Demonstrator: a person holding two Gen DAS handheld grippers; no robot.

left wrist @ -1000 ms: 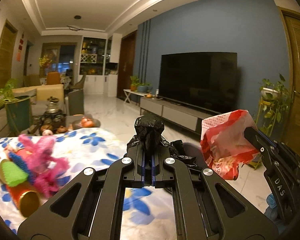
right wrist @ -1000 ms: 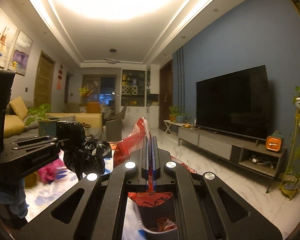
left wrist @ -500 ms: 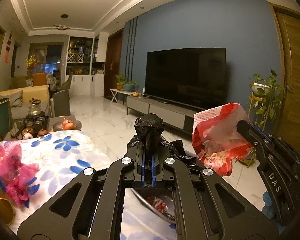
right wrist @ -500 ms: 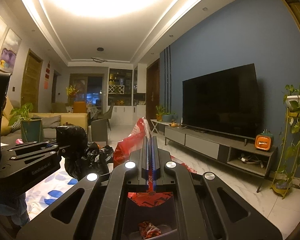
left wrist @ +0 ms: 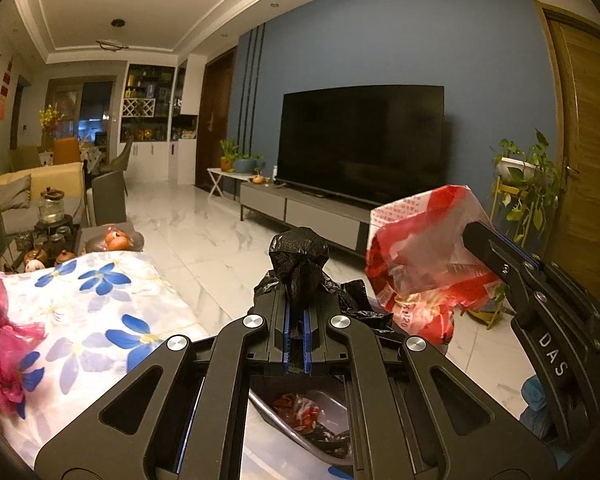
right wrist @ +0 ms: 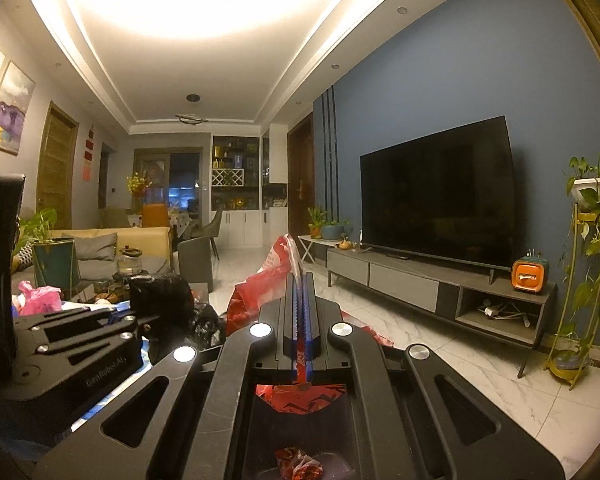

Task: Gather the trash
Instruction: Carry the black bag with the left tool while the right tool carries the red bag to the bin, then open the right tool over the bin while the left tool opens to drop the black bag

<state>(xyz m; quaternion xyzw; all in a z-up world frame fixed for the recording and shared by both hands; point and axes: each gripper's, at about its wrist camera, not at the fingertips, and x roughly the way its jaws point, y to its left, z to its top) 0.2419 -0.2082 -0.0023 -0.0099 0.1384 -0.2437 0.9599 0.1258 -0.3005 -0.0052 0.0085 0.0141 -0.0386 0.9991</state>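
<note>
My left gripper (left wrist: 298,304) is shut on a bunched edge of the black trash bag (left wrist: 300,258), which hangs below it. In the left wrist view the right gripper (left wrist: 476,236) holds a red and white plastic wrapper (left wrist: 416,260) just right of the bag. Seen from the right wrist, that gripper (right wrist: 301,280) is shut on the red wrapper (right wrist: 276,268), with the black bag (right wrist: 168,300) and the left gripper's body (right wrist: 76,340) to its left. Beneath the grippers a bin with a metal rim (left wrist: 276,416) holds crumpled red trash (left wrist: 298,418).
A table with a white, blue-flowered cloth (left wrist: 100,320) lies at left, with pink plastic trash (left wrist: 0,352) on it. A TV (left wrist: 360,144) on a low grey cabinet (right wrist: 440,292) stands ahead along the blue wall. Potted plants (right wrist: 592,240) stand at right. White marble floor (left wrist: 204,240) stretches between.
Both views have swung to the right, away from the table; the cans and pink trash slid out at left. The bin with red trash has come into view below. Both grips are unchanged.
</note>
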